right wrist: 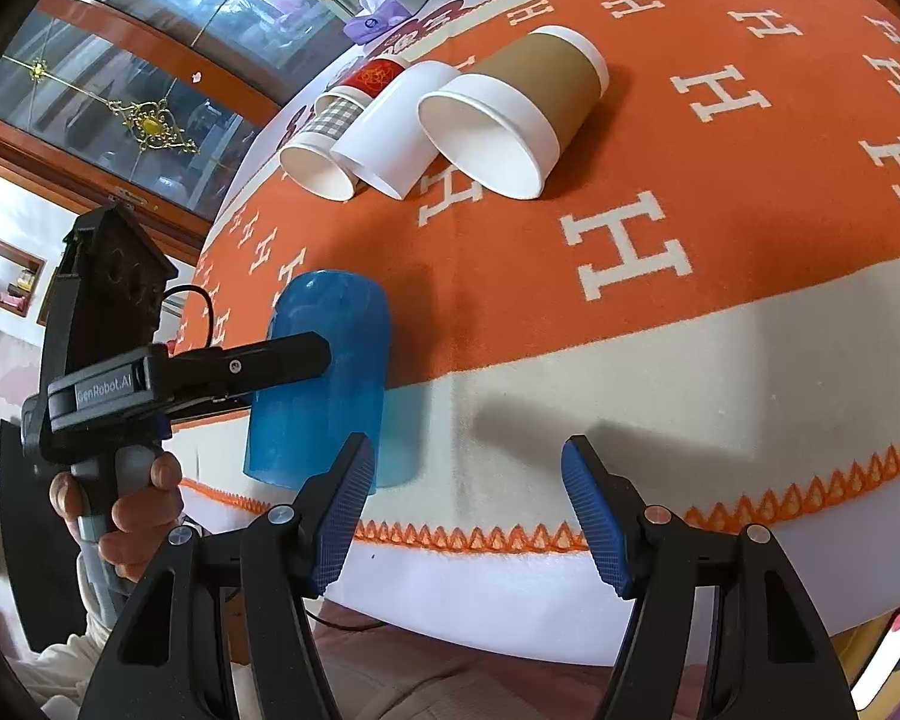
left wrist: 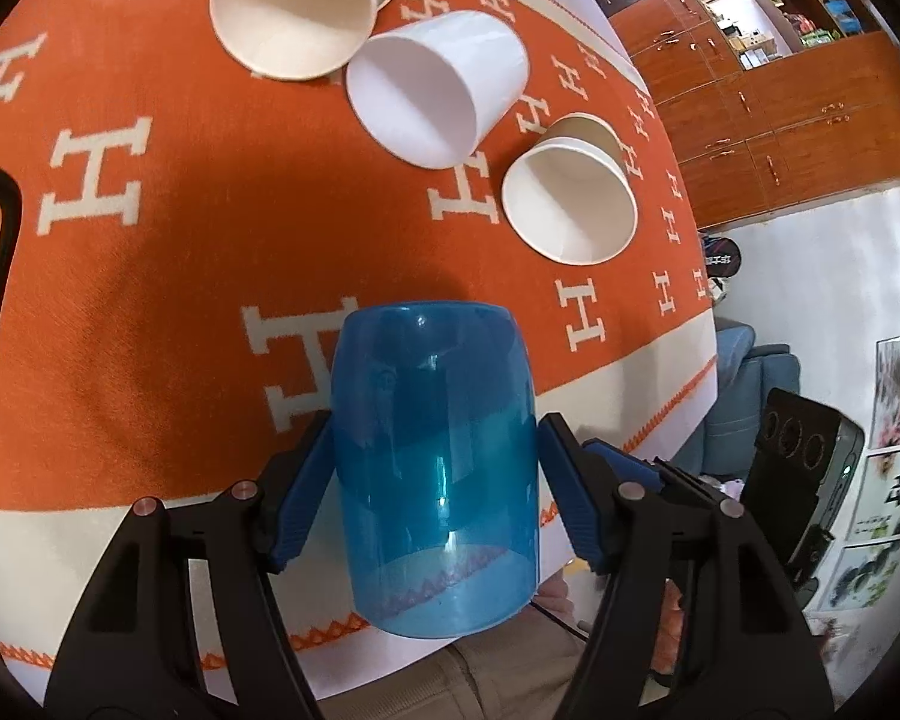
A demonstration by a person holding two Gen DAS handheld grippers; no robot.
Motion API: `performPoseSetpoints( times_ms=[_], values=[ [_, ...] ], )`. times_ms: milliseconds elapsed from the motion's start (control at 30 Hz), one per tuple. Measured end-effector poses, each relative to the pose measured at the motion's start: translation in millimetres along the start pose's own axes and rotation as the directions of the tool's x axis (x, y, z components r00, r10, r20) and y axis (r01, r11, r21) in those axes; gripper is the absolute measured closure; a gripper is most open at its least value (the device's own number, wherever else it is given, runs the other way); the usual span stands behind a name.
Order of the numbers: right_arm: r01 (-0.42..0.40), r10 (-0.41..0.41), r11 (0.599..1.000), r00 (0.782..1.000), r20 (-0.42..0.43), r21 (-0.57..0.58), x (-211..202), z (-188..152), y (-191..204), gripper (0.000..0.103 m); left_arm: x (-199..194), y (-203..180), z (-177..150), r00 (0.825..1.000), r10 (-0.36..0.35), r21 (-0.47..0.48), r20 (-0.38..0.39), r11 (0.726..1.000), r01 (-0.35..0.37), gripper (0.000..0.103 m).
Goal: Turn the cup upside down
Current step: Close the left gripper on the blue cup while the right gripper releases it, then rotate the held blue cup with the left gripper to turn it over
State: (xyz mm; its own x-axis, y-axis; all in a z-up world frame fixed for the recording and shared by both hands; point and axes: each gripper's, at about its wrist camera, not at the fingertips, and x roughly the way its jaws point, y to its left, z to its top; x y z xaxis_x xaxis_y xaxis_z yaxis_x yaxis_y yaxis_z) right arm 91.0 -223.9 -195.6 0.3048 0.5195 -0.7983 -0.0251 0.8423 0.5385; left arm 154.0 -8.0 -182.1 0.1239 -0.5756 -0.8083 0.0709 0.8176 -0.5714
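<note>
Left gripper: blue ribbed pads sit on either side of the translucent blue plastic cup. The left pad touches the cup wall; a thin gap shows at the right pad, so I cannot tell whether the grip is clamped or just loosened. From the right wrist view the same cup is seen side-on, one black finger lying across its wall, closed end uppermost, open rim lowest.

Cup position: over the cream border of the orange blanket with white H letters, just inside the blanket's near zigzag-stitched edge. Whether the rim rests on the blanket or hangs above it cannot be told.

Right gripper: released, pads wide apart with nothing between them, placed right of the blue cup; its left pad overlaps the cup's lower corner in view.

Open room: bare blanket lies beyond the blue cup, up to the paper cups. To the cup's right the cream border runs free along the near edge.

Count beyond the blue cup, all lying on their sides, mouths toward the cameras: three paper cups.
- brown-sleeved white paper cup
- plain white paper cup, touching the next
- grey-checked paper cup with red band

Blue cups: one.
</note>
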Motion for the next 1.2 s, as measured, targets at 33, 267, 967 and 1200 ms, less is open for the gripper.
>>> performPoseSetpoints(
  times_ms=[33, 267, 967, 1200],
  values=[
    [-0.002, 0.002, 1.000, 1.000, 0.003, 0.000, -1, -1, 0, 0.036, -2, -3, -2, 1.000, 0.006, 0.015, 0.014, 1.000, -0.006, 0.038],
    [0.006, -0.006, 1.000, 1.000, 0.028, -0.018, -8, -3, 4, 0.036, -24, -22, -12, 0.988, 0.054, 0.097, 0.146, 0.993, -0.068, 0.038],
    [0.144, -0.145, 0.989, 0.965, 0.218, 0.020, -32, -13, 2, 0.041, -26, -52, -47, 0.754, 0.213, 0.196, 0.621, 0.889, -0.413, 0.038],
    [0.167, -0.175, 0.985, 0.945, 0.277, 0.050, -41, -14, -2, 0.045, -22, -56, -73, 0.709, 0.208, 0.232, 0.674, 0.852, -0.470, 0.038]
  ],
)
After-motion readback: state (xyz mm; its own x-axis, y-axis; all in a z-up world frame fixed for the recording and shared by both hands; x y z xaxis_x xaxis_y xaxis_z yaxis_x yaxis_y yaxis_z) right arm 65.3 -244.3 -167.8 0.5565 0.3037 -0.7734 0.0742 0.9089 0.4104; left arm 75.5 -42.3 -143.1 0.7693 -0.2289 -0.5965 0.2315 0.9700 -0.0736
